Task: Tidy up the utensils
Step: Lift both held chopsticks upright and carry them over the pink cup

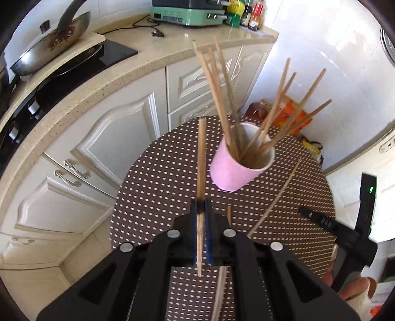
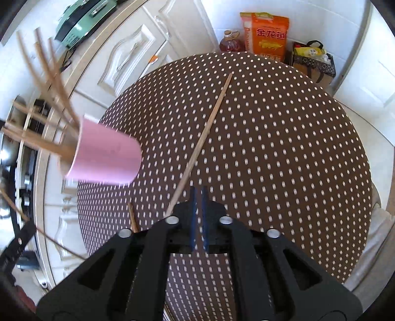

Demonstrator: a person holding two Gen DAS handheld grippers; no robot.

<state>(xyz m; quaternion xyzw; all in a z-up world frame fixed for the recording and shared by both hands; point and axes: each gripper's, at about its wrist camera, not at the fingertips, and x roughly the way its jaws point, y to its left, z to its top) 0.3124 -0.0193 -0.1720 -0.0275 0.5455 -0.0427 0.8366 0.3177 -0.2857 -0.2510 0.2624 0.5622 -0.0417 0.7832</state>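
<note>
My left gripper (image 1: 202,201) is shut on a wooden chopstick (image 1: 201,158) and holds it above the round dotted table (image 1: 158,177), just left of the pink cup (image 1: 234,170). The cup holds several chopsticks (image 1: 222,98). Another chopstick (image 1: 276,195) lies on the table right of the gripper. In the right wrist view my right gripper (image 2: 199,190) is shut and empty above the table (image 2: 284,148). A loose chopstick (image 2: 205,138) lies just left of it. The pink cup (image 2: 106,158) with chopsticks stands at the left. A short chopstick end (image 2: 132,217) shows near the gripper.
A curved counter with a wok (image 1: 54,42), a black hob (image 1: 74,69) and a green appliance (image 1: 187,12) runs along the left. Cabinet doors (image 1: 118,138) stand close to the table. An orange bag (image 2: 269,34), an oil bottle (image 2: 230,43) and a bag (image 2: 313,59) sit on the floor beyond it.
</note>
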